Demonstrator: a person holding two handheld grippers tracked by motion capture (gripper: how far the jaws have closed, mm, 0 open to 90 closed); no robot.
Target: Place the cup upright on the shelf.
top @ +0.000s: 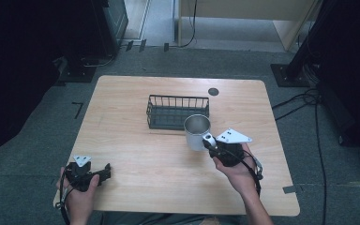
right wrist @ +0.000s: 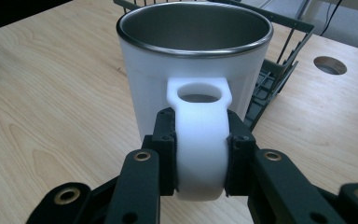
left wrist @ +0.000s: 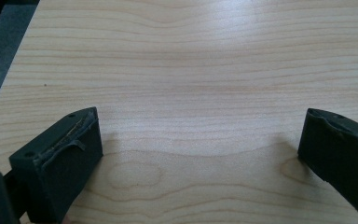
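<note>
**Dim room, soft overhead light**

You get a lit table (top: 136, 154) in the high view, with near-black corners and soft, slightly grainy detail. Pale glare washes the far wood in your left gripper view; faint shadows sit by the jaws. Your right gripper view is sharp on the mug (right wrist: 193, 70), its white wall nearly blown out.

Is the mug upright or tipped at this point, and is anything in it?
Upright: the mug has its rim level and facing up, with the right gripper shut on its handle. The visible metal inside looks empty; its bottom is hidden.
</note>
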